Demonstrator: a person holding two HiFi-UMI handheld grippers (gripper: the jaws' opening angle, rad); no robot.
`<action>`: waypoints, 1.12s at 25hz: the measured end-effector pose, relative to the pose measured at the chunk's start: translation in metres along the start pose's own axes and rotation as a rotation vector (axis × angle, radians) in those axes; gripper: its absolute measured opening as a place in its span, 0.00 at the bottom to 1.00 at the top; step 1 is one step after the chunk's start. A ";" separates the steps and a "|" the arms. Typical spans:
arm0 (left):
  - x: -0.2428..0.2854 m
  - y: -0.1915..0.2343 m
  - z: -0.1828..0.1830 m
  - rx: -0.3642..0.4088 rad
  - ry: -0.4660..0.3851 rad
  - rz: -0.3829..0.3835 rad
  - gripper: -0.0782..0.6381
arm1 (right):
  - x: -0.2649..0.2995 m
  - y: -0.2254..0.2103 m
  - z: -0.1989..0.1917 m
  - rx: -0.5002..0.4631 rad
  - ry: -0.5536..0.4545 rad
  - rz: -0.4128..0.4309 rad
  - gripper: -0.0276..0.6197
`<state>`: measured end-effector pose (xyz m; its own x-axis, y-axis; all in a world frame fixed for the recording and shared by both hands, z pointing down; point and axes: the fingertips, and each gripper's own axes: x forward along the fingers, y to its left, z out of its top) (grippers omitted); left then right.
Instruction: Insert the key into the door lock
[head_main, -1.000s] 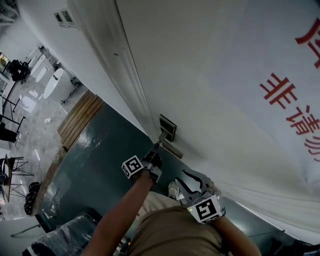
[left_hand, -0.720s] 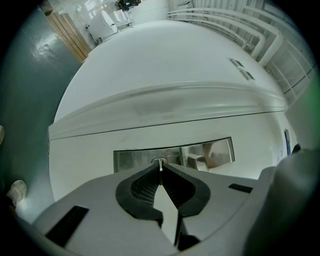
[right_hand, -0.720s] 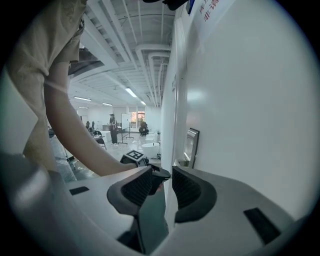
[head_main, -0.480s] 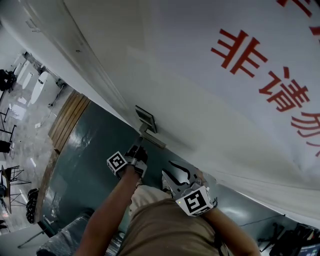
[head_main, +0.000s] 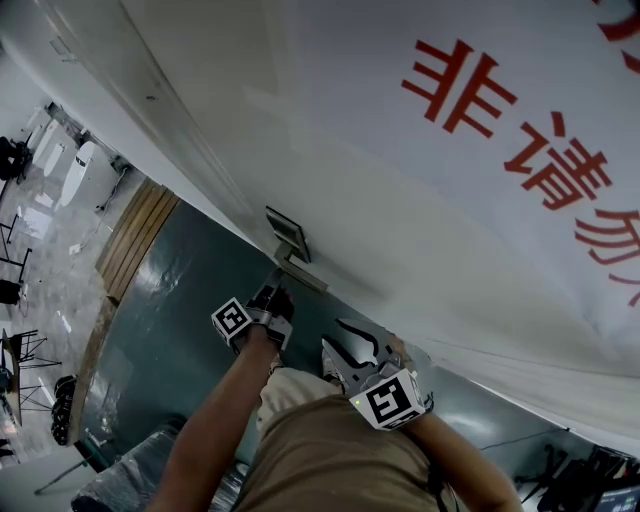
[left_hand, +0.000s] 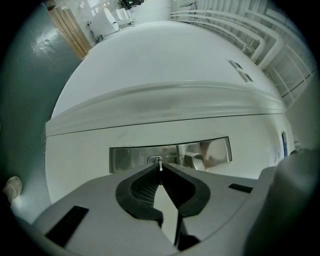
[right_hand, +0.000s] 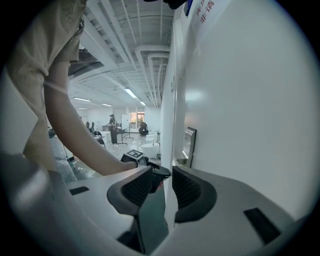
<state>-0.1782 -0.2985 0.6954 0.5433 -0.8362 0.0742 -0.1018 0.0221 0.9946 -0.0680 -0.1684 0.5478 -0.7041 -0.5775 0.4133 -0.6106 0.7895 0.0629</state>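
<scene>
Two claws at the white door (head_main: 380, 190).
Left claw (left_hand: 160, 170) is clamped on the key (left_hand: 159, 164), its tip at the keyhole (left_hand: 153, 159) of the steel lock plate (left_hand: 130, 159); right claw (right_hand: 161, 183) stands apart, empty.

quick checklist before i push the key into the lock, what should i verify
1. Grip on the key: left tongs are shut on the key. Ok.
2. Alignment: the key's tip meets the keyhole in the lock plate. Ok.
3. Depth: whether the key has entered the keyhole. Cannot tell.
4. Key straight in the grip: it runs along the line where the pads meet. Ok.
5. Right tongs out of the way: open, empty, held back from the lock. Ok.
</scene>
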 end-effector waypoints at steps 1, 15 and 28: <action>0.001 0.000 0.000 -0.006 -0.001 0.001 0.15 | -0.001 0.000 -0.001 -0.003 0.003 0.001 0.24; 0.008 0.006 0.004 -0.070 0.009 -0.018 0.15 | -0.002 0.002 -0.007 0.020 0.023 0.000 0.24; 0.030 0.006 0.006 -0.121 -0.026 -0.051 0.15 | 0.011 -0.014 0.012 -0.020 0.017 -0.029 0.24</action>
<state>-0.1674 -0.3266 0.7031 0.5235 -0.8517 0.0228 0.0277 0.0438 0.9987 -0.0711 -0.1885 0.5405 -0.6798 -0.5966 0.4265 -0.6231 0.7766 0.0932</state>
